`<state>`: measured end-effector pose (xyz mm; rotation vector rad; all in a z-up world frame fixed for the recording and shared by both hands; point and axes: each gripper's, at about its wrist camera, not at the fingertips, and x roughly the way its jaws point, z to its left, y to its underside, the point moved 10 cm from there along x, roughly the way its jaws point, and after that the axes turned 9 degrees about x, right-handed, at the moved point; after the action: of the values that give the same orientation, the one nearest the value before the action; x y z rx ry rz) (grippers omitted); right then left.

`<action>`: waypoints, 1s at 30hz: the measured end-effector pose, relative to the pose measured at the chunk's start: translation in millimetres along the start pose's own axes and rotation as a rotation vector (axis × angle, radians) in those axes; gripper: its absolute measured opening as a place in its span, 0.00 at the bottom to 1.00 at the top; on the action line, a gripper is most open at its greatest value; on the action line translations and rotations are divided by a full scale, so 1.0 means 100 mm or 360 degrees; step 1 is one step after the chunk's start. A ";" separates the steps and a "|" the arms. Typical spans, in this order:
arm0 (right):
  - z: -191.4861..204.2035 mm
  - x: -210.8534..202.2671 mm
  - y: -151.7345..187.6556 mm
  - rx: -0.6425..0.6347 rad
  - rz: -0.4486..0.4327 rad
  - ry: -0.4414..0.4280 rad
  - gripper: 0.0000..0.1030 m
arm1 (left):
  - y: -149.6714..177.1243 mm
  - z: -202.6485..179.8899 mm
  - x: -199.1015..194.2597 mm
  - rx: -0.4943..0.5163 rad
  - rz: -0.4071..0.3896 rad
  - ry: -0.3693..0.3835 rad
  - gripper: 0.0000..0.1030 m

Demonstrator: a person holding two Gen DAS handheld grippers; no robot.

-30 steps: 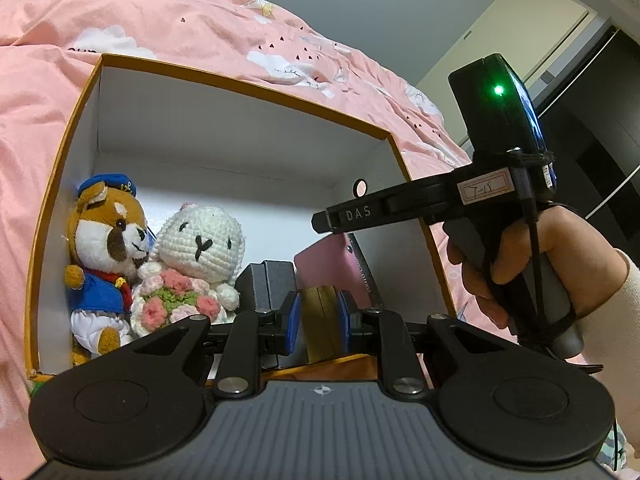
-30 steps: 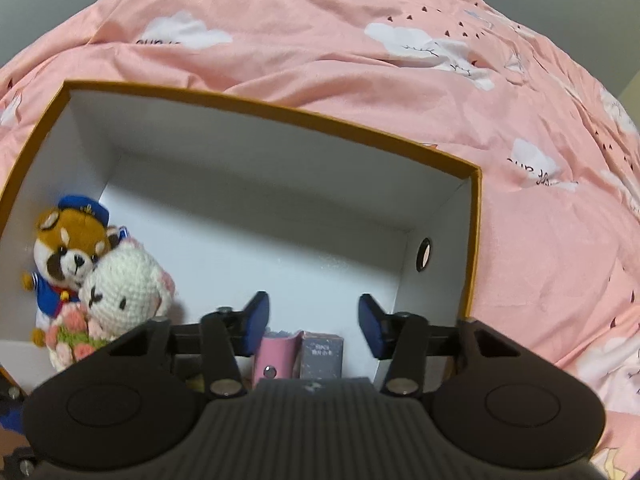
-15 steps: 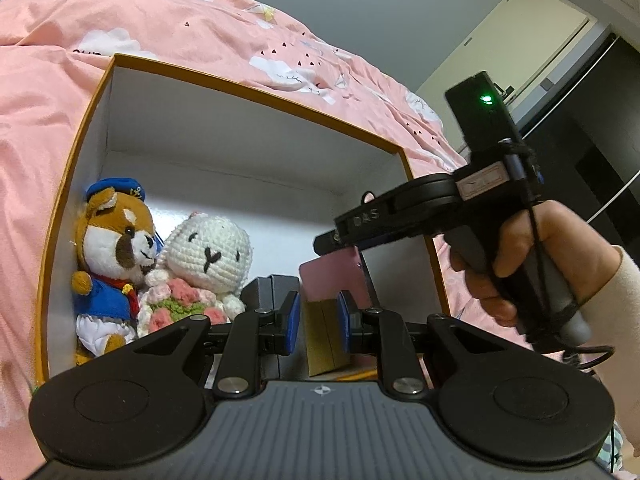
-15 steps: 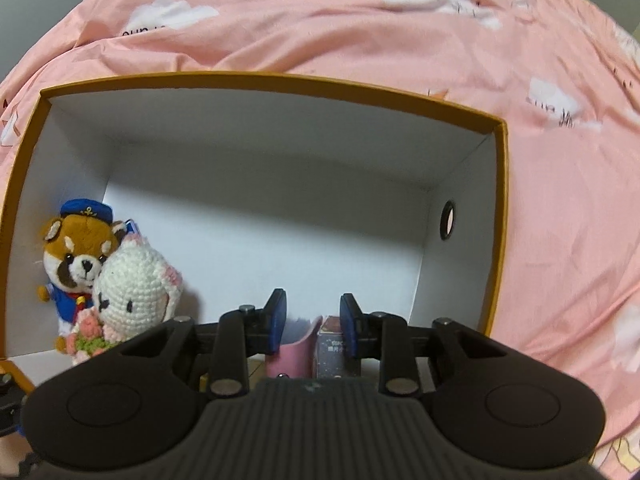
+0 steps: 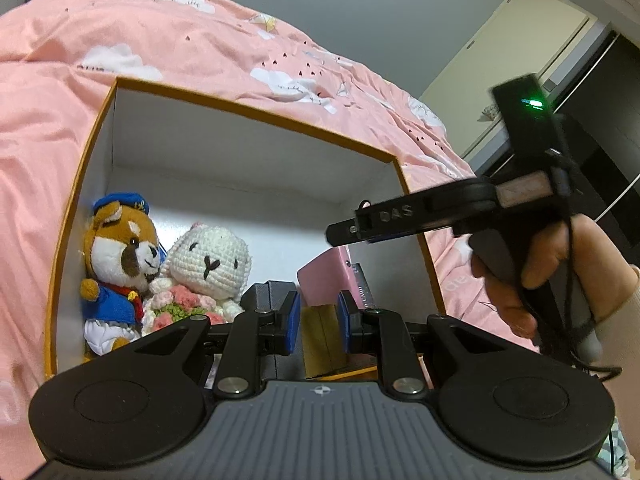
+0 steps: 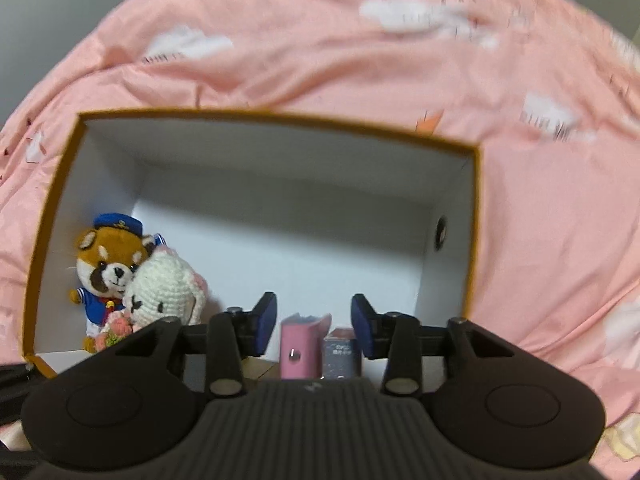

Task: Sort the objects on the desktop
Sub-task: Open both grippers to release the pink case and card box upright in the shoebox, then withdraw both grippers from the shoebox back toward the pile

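My left gripper is shut on a small gold box, held at the near edge of the white storage box with the orange rim. My right gripper hangs over that box's near right corner, its jaws opening. Below them a pink case and a small grey box stand side by side, untouched by the pads. A red panda plush in a sailor cap and a white crochet bunny lean against the left wall. The left wrist view shows the right gripper sideways in a hand.
The storage box sits on a bed with a pink cloud-print quilt. A black box stands behind my left finger. White floor shows in the box's middle and back. A pale door and dark furniture stand at the far right.
The right jaws narrowed over the pink case and grey box, then spread again. The right gripper rose and drew back to the right. The left gripper kept its grip on the gold box.
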<state>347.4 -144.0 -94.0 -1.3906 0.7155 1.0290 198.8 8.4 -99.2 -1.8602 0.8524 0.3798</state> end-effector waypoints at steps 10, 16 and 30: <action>0.11 -0.83 0.38 -0.0159 -0.0481 -0.0241 0.58 | 0.03 -0.17 -0.31 0.0055 -0.0045 -0.0176 0.21; 0.24 -1.12 0.81 -0.0204 -0.0666 -0.0420 0.57 | 0.21 -0.21 -0.54 0.0079 -0.0025 -0.0378 0.21; 0.25 -0.57 1.88 -0.0138 -0.0075 -0.0494 0.50 | 1.04 -0.29 -0.61 0.0103 0.0339 -0.0528 0.21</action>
<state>151.5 -149.1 -122.9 -1.2770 0.4120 1.2166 79.5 -18.3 -118.9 -1.5925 0.8233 0.7616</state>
